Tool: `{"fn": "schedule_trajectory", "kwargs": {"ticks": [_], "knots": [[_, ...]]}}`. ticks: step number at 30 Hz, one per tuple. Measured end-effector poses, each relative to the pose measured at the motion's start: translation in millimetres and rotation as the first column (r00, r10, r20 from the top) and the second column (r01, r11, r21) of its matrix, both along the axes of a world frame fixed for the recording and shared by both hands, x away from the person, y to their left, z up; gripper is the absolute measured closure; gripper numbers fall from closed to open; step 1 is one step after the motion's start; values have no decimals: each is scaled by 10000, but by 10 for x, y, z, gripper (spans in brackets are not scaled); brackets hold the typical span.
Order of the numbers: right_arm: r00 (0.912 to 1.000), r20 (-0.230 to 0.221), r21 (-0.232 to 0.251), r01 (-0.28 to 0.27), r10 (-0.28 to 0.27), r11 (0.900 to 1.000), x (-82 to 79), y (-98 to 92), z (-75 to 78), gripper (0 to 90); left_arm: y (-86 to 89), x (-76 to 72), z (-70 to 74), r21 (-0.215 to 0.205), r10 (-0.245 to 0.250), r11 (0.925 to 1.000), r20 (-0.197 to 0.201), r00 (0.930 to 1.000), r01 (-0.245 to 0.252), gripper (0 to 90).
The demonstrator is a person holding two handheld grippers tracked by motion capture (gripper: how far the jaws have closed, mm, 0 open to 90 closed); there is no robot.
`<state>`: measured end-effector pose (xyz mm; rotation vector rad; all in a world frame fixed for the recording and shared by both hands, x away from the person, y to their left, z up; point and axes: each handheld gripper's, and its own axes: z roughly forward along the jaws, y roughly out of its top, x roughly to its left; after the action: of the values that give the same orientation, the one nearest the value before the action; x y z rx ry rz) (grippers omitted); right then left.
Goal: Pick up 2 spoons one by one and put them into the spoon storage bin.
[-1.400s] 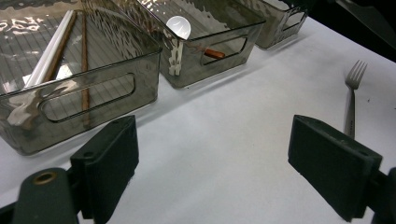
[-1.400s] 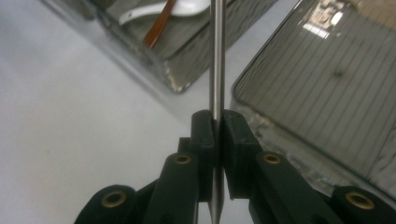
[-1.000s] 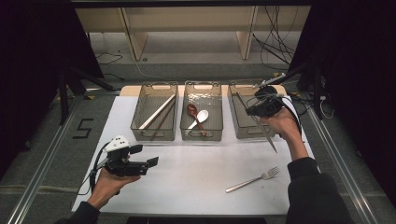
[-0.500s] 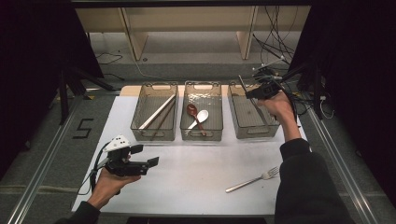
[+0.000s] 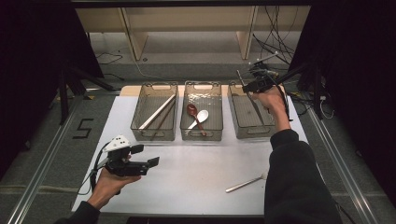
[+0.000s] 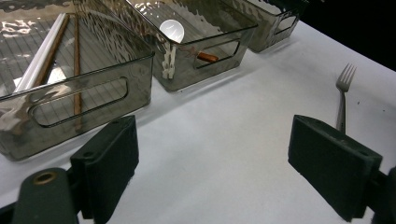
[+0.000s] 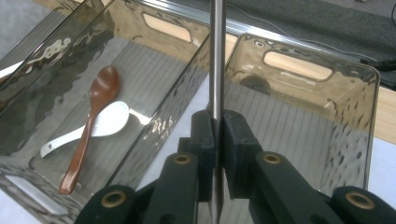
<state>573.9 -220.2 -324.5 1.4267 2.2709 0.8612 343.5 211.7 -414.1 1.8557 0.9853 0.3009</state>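
- 3 smoky plastic bins stand in a row at the far side of the white table [image 5: 196, 172].
- Right gripper [image 7: 217, 126] is clenched on a thin metal utensil handle [image 7: 217, 56], held upright above the right bin [image 5: 252, 116]; which utensil it is I cannot tell.
- Left gripper [image 5: 142, 155] hovers over the near left of the table, jaws spread wide and grasping nothing.
- Left bin [image 5: 155, 114] holds chopsticks [image 5: 156, 113].
- Middle bin [image 5: 201, 112] holds a brown wooden spoon [image 7: 91, 126] lying across a white spoon [image 7: 100, 123].
- 1 fork [image 6: 342, 100] lies loose on the table, near the person's right sleeve [image 5: 296, 177].
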Motion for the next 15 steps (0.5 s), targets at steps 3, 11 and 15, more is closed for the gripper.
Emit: {"fn": "schedule_trajectory", "kwargs": {"ticks": [3,11,15], "knots": [[10000,28,-21,73,-73,10000,36,13,8,843,-4,0,3,-59,29,10000,11,10000,-29,155],[9993,204,18,314,-314,9995,99,21,8,843,-3,-1,8,-75,23,10000,33,10000,-23,155],[9983,240,117,537,-540,9985,127,-3,-2,842,-3,0,7,-81,21,10000,34,10000,-21,155]]}}
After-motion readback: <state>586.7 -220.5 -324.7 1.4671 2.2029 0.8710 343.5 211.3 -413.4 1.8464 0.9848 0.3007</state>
